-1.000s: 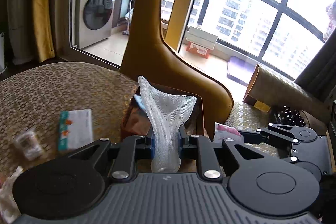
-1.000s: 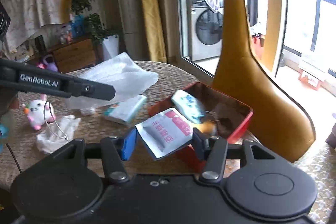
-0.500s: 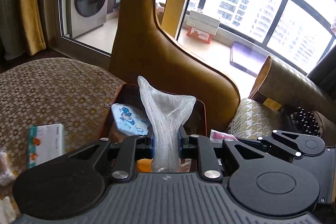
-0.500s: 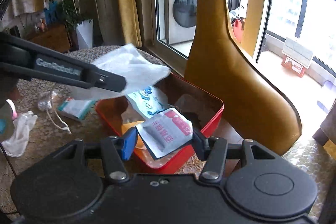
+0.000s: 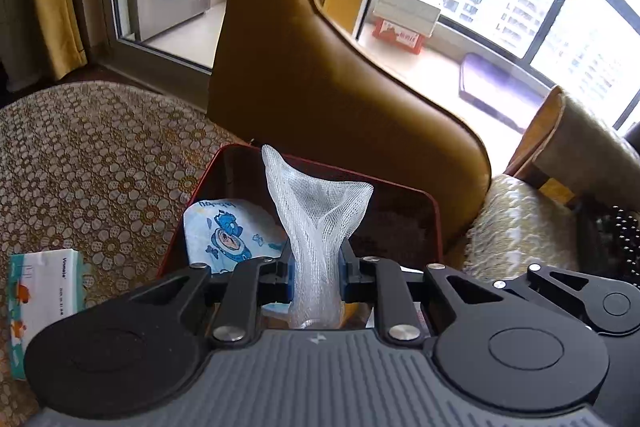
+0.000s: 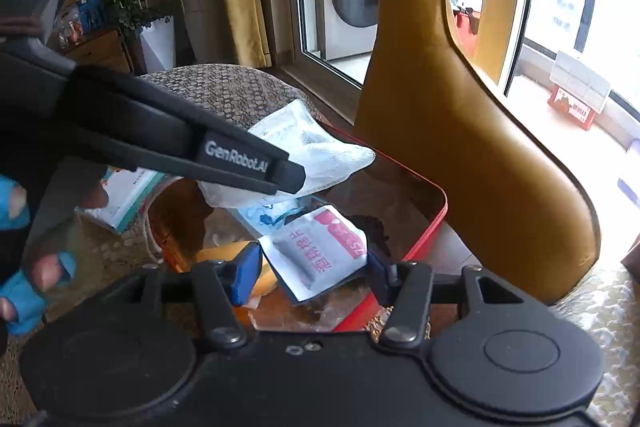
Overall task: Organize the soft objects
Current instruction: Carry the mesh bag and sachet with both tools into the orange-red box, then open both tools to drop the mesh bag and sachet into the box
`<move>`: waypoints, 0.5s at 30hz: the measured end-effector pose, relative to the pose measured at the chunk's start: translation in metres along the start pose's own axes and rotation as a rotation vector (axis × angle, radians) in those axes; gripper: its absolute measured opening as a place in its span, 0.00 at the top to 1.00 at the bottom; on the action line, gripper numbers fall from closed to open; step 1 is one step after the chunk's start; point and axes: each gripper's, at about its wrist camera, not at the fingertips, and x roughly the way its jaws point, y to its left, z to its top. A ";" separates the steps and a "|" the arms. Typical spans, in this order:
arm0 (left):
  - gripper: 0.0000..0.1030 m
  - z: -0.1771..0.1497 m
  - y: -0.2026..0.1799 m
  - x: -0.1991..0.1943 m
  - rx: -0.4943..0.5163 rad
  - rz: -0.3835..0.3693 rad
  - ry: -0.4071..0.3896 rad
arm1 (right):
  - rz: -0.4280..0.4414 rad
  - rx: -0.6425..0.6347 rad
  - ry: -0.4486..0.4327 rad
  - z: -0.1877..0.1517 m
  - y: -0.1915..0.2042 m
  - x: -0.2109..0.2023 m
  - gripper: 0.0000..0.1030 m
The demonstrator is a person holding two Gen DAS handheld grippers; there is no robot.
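My left gripper is shut on a white mesh foam net and holds it above the red tray. The net and the left gripper's finger also show in the right wrist view. My right gripper is shut on a white and pink sachet over the red tray. A blue cartoon-printed packet lies in the tray, and something orange lies under it.
A tissue pack lies on the patterned round table left of the tray. A tall mustard chair back stands right behind the tray. A patterned seat cushion is at the right.
Both grippers have moved forward with their loads and now hang over the red tray. The tray has come closer in both views. Both grips are unchanged.
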 end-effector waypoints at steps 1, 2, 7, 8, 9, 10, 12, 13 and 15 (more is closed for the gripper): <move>0.82 0.001 0.002 0.004 -0.005 0.001 0.005 | 0.000 0.002 0.001 0.001 0.000 0.003 0.48; 0.82 0.001 0.004 0.008 -0.008 0.004 0.011 | 0.003 0.004 0.002 0.001 0.000 0.005 0.48; 0.82 0.004 0.008 0.023 -0.014 0.016 0.042 | 0.004 -0.021 0.030 0.003 0.005 0.019 0.48; 0.82 0.004 0.009 0.025 -0.014 0.014 0.050 | 0.001 -0.033 0.035 0.003 0.008 0.022 0.48; 0.82 0.004 0.010 0.028 -0.015 0.015 0.056 | -0.003 -0.042 0.038 0.005 0.009 0.023 0.48; 0.82 0.004 0.011 0.030 -0.016 0.019 0.061 | -0.008 -0.052 0.039 0.006 0.010 0.024 0.48; 0.82 0.004 0.012 0.033 -0.016 0.023 0.069 | -0.015 -0.068 0.039 0.006 0.014 0.026 0.48; 0.82 0.003 0.013 0.034 -0.015 0.026 0.071 | -0.017 -0.074 0.041 0.006 0.015 0.026 0.48; 0.82 0.002 0.015 0.037 -0.016 0.032 0.077 | -0.017 -0.079 0.044 0.005 0.015 0.025 0.47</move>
